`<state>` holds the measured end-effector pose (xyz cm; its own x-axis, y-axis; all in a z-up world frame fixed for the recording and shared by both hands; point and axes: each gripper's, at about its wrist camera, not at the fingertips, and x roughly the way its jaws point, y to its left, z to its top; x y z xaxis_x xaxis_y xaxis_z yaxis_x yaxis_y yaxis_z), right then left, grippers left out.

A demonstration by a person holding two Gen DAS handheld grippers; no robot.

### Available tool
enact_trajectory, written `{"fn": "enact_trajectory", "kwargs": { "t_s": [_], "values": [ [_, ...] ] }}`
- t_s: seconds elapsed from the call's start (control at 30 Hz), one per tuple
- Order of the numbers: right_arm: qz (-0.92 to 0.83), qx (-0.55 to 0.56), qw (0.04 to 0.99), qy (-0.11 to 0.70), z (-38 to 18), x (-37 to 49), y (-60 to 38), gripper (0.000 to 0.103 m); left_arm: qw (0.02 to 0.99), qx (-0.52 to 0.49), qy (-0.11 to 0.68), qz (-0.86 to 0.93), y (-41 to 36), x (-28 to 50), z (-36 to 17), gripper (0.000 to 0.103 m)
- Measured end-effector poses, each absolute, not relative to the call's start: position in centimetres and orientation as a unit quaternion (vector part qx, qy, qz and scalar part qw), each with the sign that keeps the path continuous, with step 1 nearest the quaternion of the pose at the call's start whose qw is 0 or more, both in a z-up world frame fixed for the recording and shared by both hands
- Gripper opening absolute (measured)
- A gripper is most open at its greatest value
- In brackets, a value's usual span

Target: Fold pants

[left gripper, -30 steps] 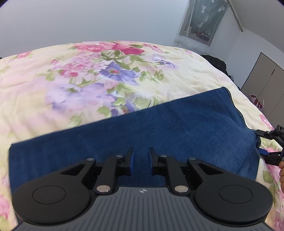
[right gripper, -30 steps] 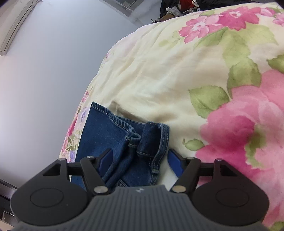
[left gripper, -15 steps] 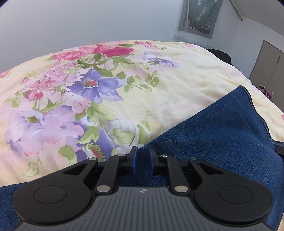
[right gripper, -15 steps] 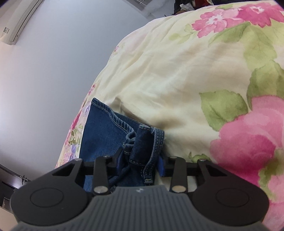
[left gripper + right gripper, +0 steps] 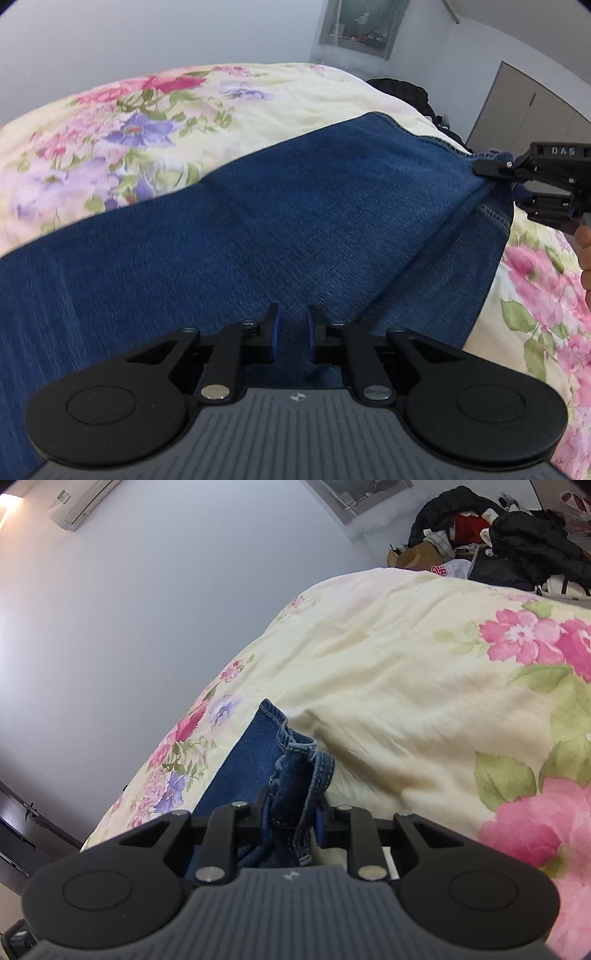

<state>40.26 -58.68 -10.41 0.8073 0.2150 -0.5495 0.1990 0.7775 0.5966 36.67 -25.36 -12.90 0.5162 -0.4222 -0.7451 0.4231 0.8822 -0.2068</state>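
Stretching across the floral bedspread, the blue denim pants run from the left edge of the left wrist view up to a stitched hem at far right, flowered cover open beyond their far edge and again to the right of the hem. Down low, the left gripper sits level over the denim, its fingers drawn in narrow around a fold of fabric. Over on the right, the right gripper is clamped on a bunched, seamed corner of the pants, broad cream bedspread ahead and a clothes pile beyond the bed.
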Motion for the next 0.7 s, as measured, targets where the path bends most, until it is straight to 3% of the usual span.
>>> {"fn": "enact_trajectory", "kwargs": {
  "t_s": [0.23,0.7],
  "values": [
    [0.025,0.261,0.921,0.288,-4.6,39.3,-54.2,0.017,0.863,-0.038,0.433,-0.257,-21.4,34.6,-10.0,0.012],
    [0.126,0.116,0.954,0.246,3.2,36.7,-36.4,0.017,0.898,-0.114,0.409,-0.111,0.5,28.0,-6.0,0.012]
  ]
}}
